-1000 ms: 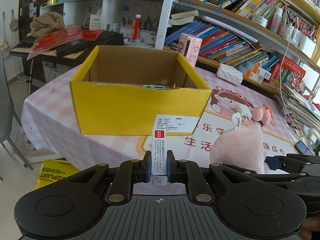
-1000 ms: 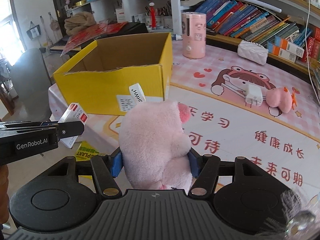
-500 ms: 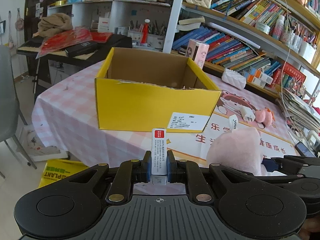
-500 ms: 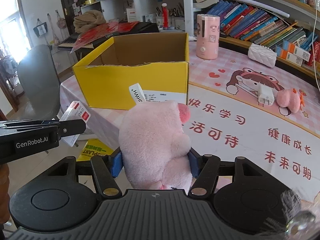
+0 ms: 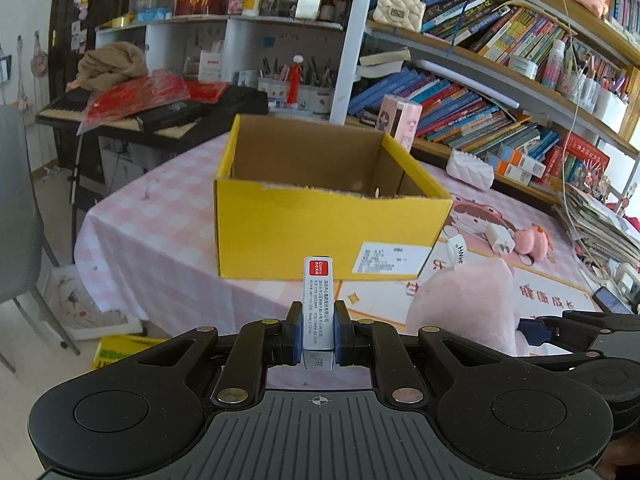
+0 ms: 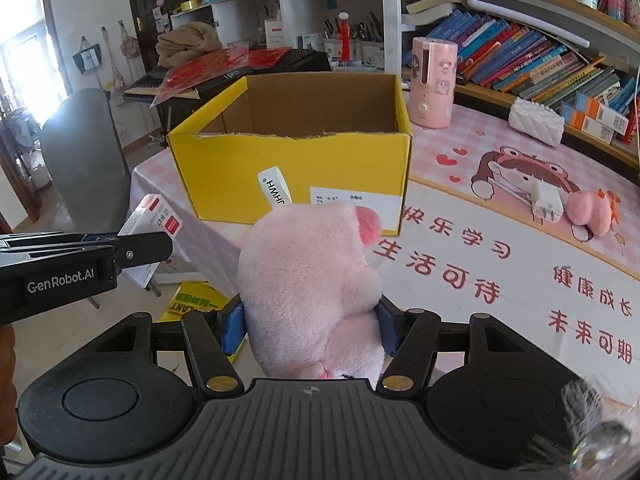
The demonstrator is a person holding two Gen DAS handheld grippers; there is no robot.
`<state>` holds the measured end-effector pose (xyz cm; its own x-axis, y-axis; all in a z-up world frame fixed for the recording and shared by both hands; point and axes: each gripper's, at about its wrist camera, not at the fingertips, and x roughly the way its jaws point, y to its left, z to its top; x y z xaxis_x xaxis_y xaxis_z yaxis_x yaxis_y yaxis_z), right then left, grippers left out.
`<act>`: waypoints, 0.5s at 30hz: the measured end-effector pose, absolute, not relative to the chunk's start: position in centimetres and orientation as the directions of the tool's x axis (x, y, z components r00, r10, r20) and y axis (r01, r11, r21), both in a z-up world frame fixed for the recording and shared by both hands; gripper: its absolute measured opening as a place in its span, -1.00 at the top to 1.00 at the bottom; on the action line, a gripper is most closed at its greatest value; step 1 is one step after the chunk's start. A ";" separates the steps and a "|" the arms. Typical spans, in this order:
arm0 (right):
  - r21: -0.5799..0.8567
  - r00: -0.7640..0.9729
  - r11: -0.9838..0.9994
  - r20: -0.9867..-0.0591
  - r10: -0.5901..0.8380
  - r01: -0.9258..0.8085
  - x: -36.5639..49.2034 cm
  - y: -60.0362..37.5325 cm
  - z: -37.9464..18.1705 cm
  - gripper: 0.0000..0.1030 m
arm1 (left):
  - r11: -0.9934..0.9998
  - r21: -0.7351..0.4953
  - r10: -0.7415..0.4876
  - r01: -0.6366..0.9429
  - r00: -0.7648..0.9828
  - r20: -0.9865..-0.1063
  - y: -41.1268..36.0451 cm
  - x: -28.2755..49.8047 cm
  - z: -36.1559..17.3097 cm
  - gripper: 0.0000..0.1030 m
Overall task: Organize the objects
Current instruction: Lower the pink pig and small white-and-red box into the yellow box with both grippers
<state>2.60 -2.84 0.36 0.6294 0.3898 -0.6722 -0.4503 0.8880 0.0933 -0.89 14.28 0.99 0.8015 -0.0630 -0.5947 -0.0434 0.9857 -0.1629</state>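
The near wall of the yellow cardboard box hides whatever lies on its floor; only the brown inner walls show in either view. The plush pig is seen from behind, so its face is mostly hidden apart from one pink bit of snout, and its lower body drops out of sight behind the gripper body. The small print on the medicine carton is too fine to read.

The left gripper is clenched on that slim white carton with a red label, holding it upright and off the near edge of the worktop, aimed at the box front. The right gripper grips the plush pig around its middle, level with the left and just beside it, over the worktop's near edge. A white charger plug and a small pink plush toy lie touching on the printed mat, well apart from the box.
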 end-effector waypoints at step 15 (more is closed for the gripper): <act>0.076 0.743 0.889 -0.519 0.422 -0.452 7.4 -1.4 5.6 -0.16 | 0.985 -0.170 -0.054 -0.028 0.886 -0.461 15.2 4.0 5.2 0.76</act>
